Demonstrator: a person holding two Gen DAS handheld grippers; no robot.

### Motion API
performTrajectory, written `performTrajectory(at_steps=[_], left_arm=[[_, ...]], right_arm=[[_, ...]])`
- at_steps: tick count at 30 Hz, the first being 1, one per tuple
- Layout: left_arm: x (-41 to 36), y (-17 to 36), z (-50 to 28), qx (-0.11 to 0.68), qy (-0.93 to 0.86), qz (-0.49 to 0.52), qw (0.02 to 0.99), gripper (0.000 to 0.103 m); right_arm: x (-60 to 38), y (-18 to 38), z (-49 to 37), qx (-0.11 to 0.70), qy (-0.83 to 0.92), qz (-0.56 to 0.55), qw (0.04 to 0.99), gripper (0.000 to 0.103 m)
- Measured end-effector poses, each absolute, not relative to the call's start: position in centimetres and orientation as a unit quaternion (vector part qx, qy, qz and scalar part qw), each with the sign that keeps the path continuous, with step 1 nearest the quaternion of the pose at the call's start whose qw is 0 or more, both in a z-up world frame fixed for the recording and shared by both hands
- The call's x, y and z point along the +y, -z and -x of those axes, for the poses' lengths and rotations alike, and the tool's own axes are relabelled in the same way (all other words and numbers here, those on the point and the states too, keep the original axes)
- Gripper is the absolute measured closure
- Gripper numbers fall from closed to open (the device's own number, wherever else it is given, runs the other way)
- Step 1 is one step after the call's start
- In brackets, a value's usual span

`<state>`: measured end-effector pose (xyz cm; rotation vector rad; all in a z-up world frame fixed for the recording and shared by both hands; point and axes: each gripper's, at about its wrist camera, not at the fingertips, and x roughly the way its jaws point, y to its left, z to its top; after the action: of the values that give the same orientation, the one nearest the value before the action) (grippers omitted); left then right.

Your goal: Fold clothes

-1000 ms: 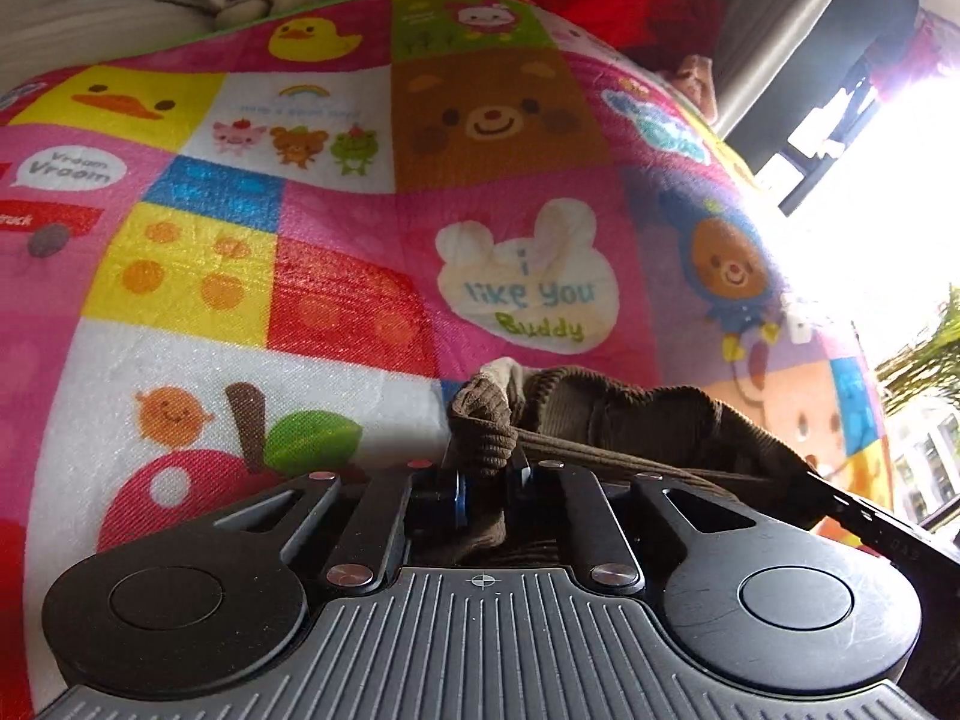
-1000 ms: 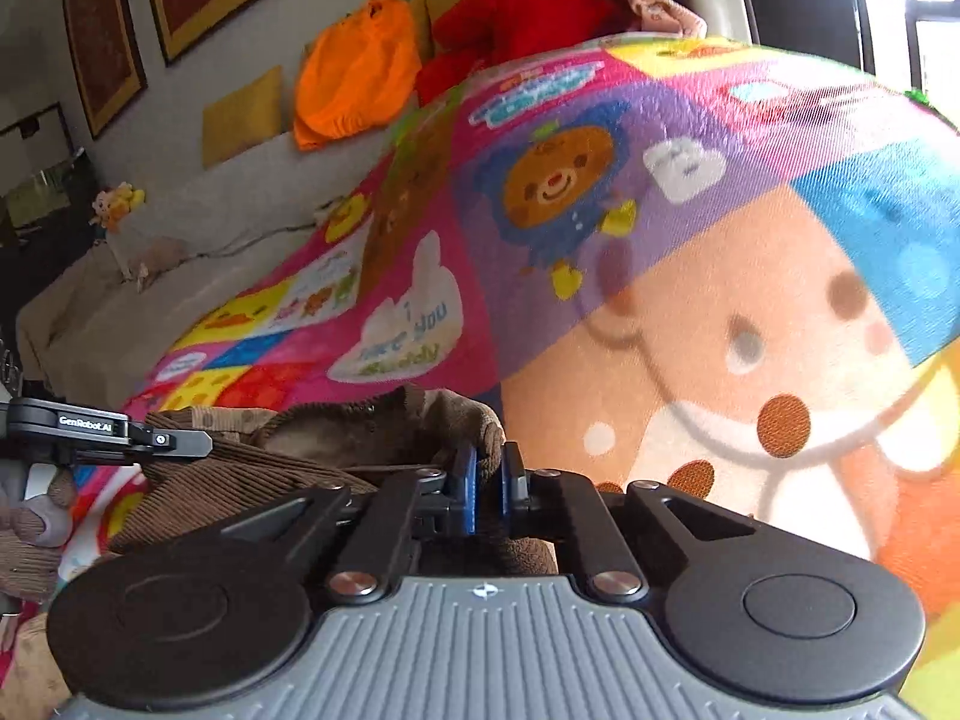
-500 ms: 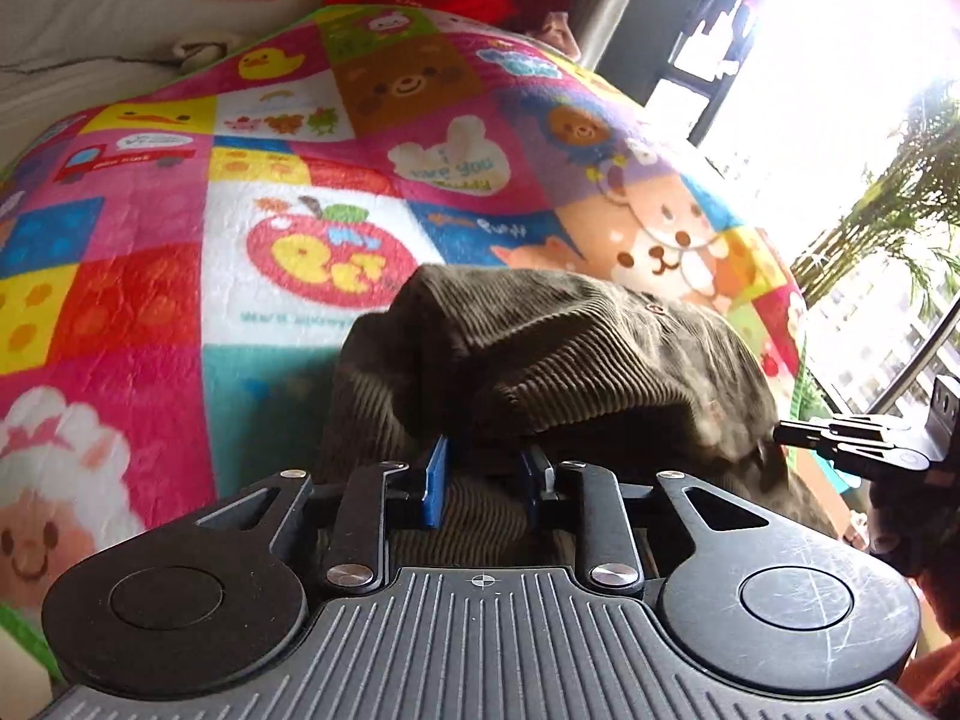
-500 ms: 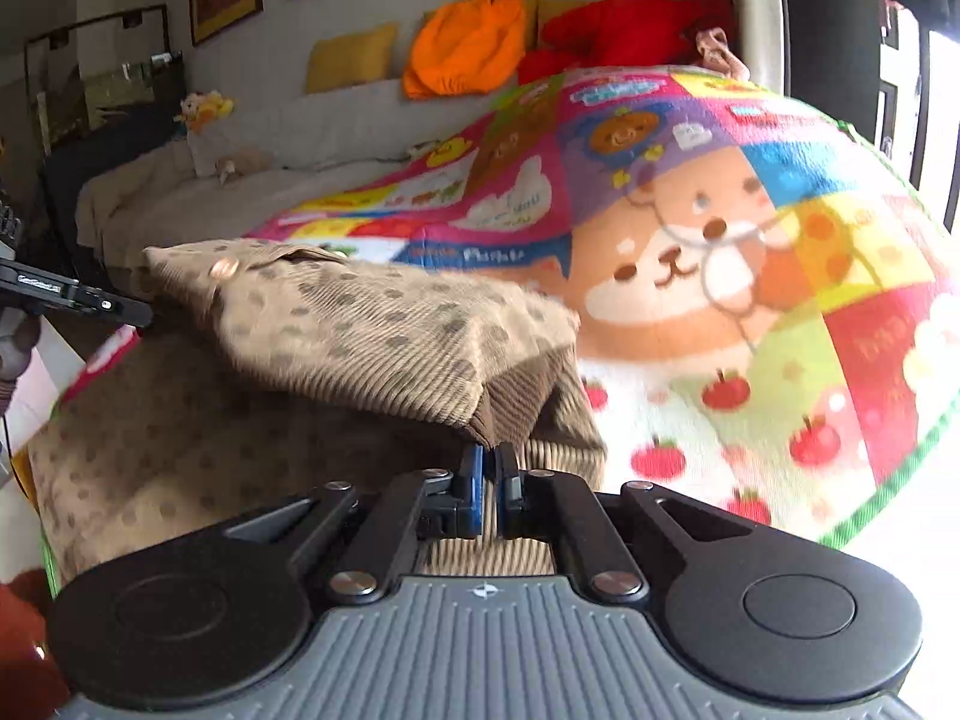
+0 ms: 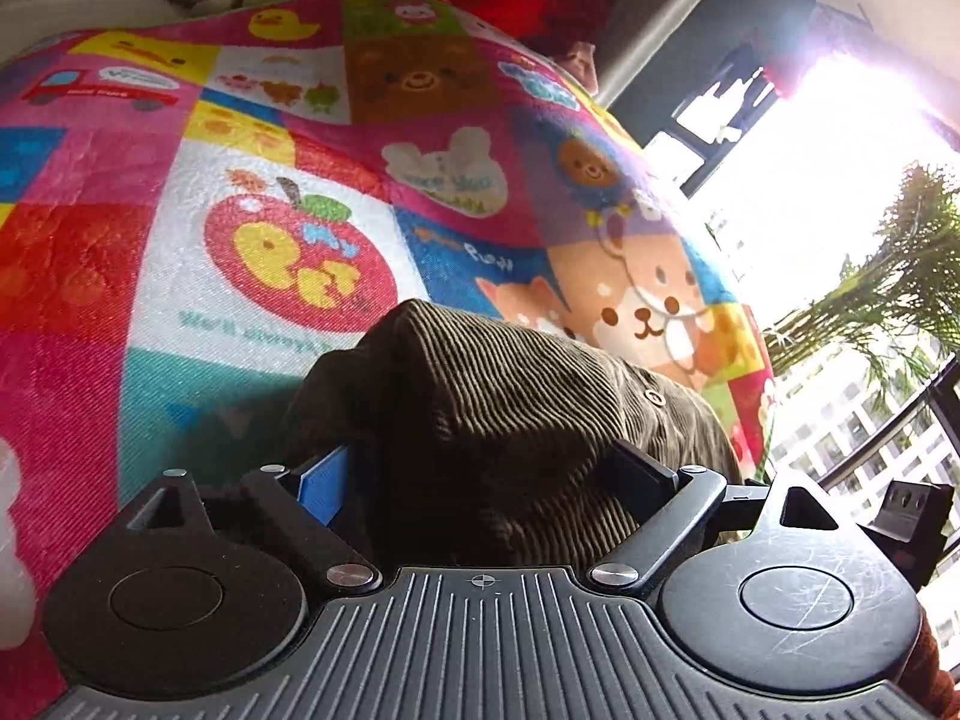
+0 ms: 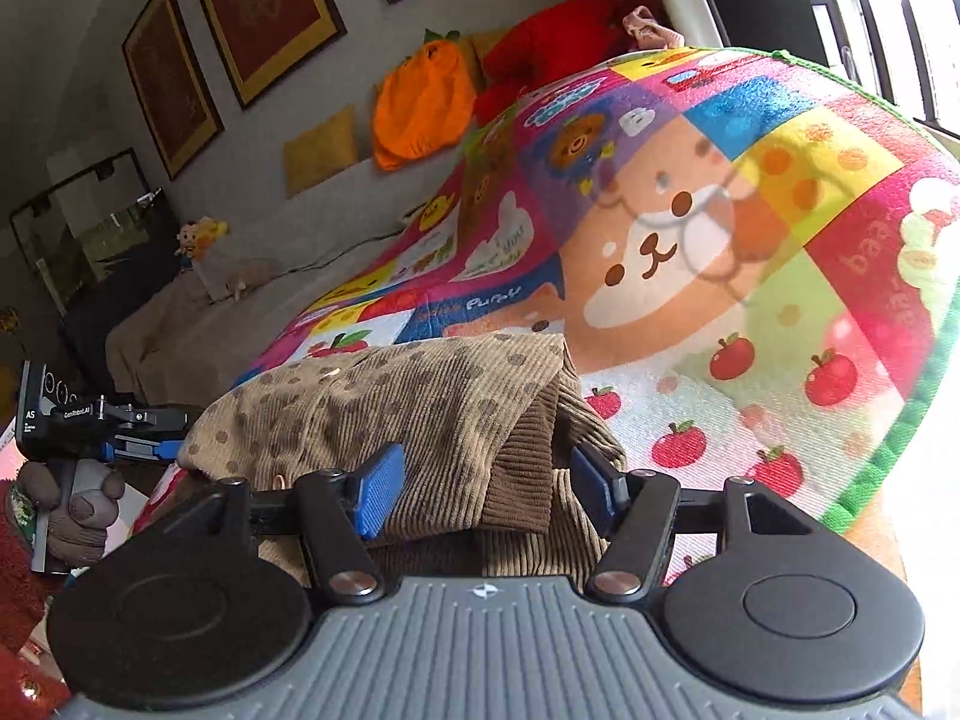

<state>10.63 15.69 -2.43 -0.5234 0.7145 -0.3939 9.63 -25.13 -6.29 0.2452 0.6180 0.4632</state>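
1. The left gripper (image 5: 480, 474) is opening, its jaws spreading clear of the brown dotted corduroy garment (image 5: 516, 420) between them.
2. The right gripper (image 6: 486, 483) is opening too, its pads (image 6: 379, 498) no longer pinching that fabric.
3. The garment is lying folded on the colourful cartoon-patchwork play mat (image 6: 750, 276).
4. Risk: the freed top layer may be springing open, or snagging on a withdrawing pad.

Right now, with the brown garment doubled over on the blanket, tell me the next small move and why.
Probably draw both grippers back off the brown corduroy garment. The left gripper and right gripper are opening with cloth between the jaws, and the folded layer already lies on the patchwork blanket; backing out straight should avoid dragging it.
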Motion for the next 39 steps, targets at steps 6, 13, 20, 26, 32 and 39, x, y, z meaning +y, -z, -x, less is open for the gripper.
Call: performTrajectory(at_steps=[6,13,20,26,32,39], left_arm=[[14.7,3.2,-13.5,0.352,0.176,0.241,0.887,0.040],[13.8,2.4,-17.2,0.343,0.170,0.237,0.893,0.085],[12.4,-2.8,-17.2,0.305,0.178,0.184,0.917,0.088],[12.5,-3.3,-7.5,0.299,0.204,0.144,0.921,0.088],[13.5,-0.7,-0.1,0.323,0.209,0.175,0.906,0.083],[15.2,-0.6,1.3,0.338,0.175,0.144,0.914,0.056]], right_arm=[[-21.8,9.1,-14.3,0.331,-0.227,-0.118,0.908,0.049],[-20.3,8.8,-18.4,0.328,-0.241,-0.115,0.906,0.087],[-21.7,4.2,-19.1,0.275,-0.233,-0.110,0.926,0.093],[-23.1,2.4,-11.6,0.269,-0.286,-0.110,0.913,0.094],[-23.9,4.8,-4.9,0.304,-0.305,-0.130,0.893,0.094],[-24.5,7.8,-3.9,0.344,-0.231,-0.090,0.905,0.068]])
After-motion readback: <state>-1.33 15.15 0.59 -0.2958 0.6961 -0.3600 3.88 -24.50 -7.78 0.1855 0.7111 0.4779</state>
